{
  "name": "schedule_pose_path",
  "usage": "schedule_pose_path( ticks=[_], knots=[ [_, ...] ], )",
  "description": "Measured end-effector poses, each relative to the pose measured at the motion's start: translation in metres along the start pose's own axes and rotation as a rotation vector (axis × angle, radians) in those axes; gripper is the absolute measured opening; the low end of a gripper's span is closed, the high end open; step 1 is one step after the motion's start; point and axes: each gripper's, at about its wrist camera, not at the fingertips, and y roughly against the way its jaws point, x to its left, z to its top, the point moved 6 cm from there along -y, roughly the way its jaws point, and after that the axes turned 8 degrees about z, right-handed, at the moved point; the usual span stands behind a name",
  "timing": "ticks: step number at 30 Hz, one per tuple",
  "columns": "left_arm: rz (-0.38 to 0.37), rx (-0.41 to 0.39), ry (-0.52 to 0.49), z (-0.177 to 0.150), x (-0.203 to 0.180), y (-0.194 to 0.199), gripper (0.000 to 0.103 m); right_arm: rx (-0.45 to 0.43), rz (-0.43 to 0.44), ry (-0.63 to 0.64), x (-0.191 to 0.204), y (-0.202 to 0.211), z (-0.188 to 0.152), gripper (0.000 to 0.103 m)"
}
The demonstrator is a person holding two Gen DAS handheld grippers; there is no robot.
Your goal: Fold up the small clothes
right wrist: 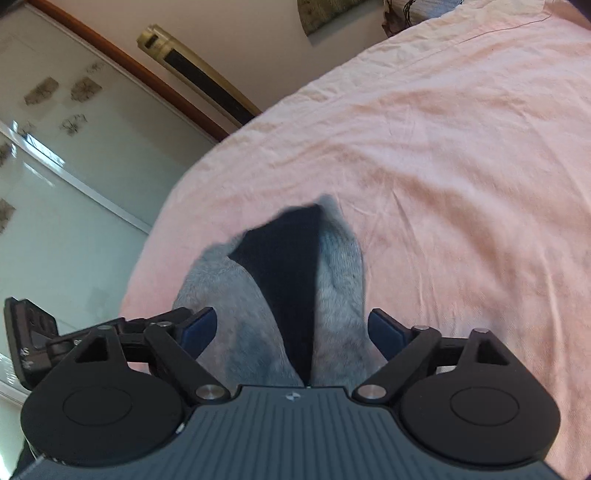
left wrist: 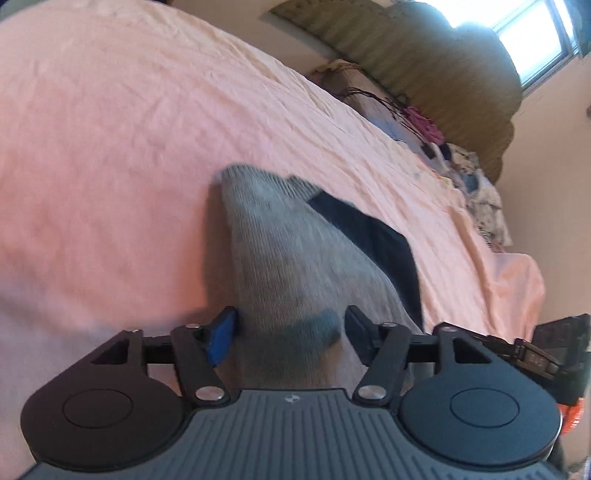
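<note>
A grey sock (left wrist: 273, 254) with a dark navy part (left wrist: 373, 236) hangs over the pink bed sheet (left wrist: 110, 147). My left gripper (left wrist: 290, 332) has its jaws closed in on the sock's teal-patched end and holds it. In the right wrist view the same grey sock (right wrist: 240, 325) with the navy part (right wrist: 288, 266) runs between my right gripper's (right wrist: 291, 332) blue pads (right wrist: 197, 328). The jaws stand wider there, with the cloth bunched between them. The sock is blurred in both views.
A pile of clothes and a pink item (left wrist: 424, 125) lie at the bed's far end by an olive headboard (left wrist: 443, 62). A window (left wrist: 532, 33) is behind. In the right view, a glass wardrobe door (right wrist: 55, 184) stands left of the bed edge.
</note>
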Motion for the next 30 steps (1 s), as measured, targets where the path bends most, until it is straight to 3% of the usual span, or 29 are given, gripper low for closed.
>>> schedule_pose_path(
  ticks=[3, 5, 6, 7, 8, 9, 13, 14, 16, 17, 19, 21, 22, 24, 26, 29, 30],
  knots=[
    [-0.062, 0.047, 0.013, -0.041, 0.002, 0.005, 0.073, 0.031, 0.020, 0.030, -0.002, 0.022, -0.024, 0.083],
    [-0.088, 0.012, 0.004, -0.060, 0.000, 0.008, 0.073, 0.051, 0.030, 0.024, -0.007, 0.033, -0.038, 0.082],
    [-0.071, -0.008, -0.015, -0.064, -0.002, 0.009, 0.067, 0.066, 0.044, 0.020, -0.007, 0.035, -0.045, 0.075],
    [-0.034, -0.010, -0.035, -0.065, -0.004, 0.009, 0.051, 0.088, 0.060, 0.014, -0.007, 0.033, -0.053, 0.068],
    [-0.009, 0.019, -0.045, -0.065, -0.004, 0.007, 0.018, 0.114, 0.071, 0.008, -0.007, 0.029, -0.060, 0.041],
    [-0.007, 0.033, -0.039, -0.062, -0.003, 0.009, 0.017, 0.140, 0.076, 0.005, -0.006, 0.023, -0.066, 0.024],
    [0.061, 0.006, -0.119, -0.057, 0.015, 0.028, 0.017, 0.124, 0.134, 0.064, 0.014, 0.035, -0.076, 0.024],
    [0.073, 0.016, -0.124, -0.060, 0.020, 0.027, 0.022, 0.122, 0.137, 0.057, 0.012, 0.037, -0.079, 0.024],
    [0.086, -0.002, -0.140, -0.066, 0.020, 0.033, 0.025, 0.152, 0.059, 0.062, -0.001, 0.032, -0.091, 0.028],
    [0.109, -0.027, -0.177, -0.070, 0.014, 0.042, 0.028, 0.132, 0.080, 0.047, -0.004, 0.035, -0.093, 0.030],
    [0.161, -0.112, -0.261, -0.078, 0.000, 0.064, 0.041, 0.093, 0.078, 0.018, -0.004, 0.050, -0.090, 0.042],
    [0.182, -0.256, -0.389, -0.087, -0.024, 0.086, 0.080, 0.007, 0.051, 0.045, 0.005, 0.069, -0.083, 0.054],
    [0.207, -0.327, -0.463, -0.092, -0.036, 0.091, 0.087, -0.023, 0.058, 0.058, 0.011, 0.076, -0.079, 0.054],
    [0.275, -0.411, -0.652, -0.104, -0.060, 0.087, 0.089, -0.045, 0.091, 0.077, 0.026, 0.077, -0.069, 0.054],
    [0.307, -0.396, -0.780, -0.119, -0.076, 0.067, 0.089, -0.019, 0.102, 0.113, 0.038, 0.063, -0.062, 0.054],
    [0.414, -0.309, -0.831, -0.132, -0.063, 0.030, 0.089, 0.055, 0.014, 0.115, 0.031, 0.026, -0.059, 0.054],
    [0.416, -0.301, -0.814, -0.134, -0.054, 0.027, 0.089, 0.077, -0.022, 0.106, 0.024, 0.016, -0.063, 0.042]
  ],
)
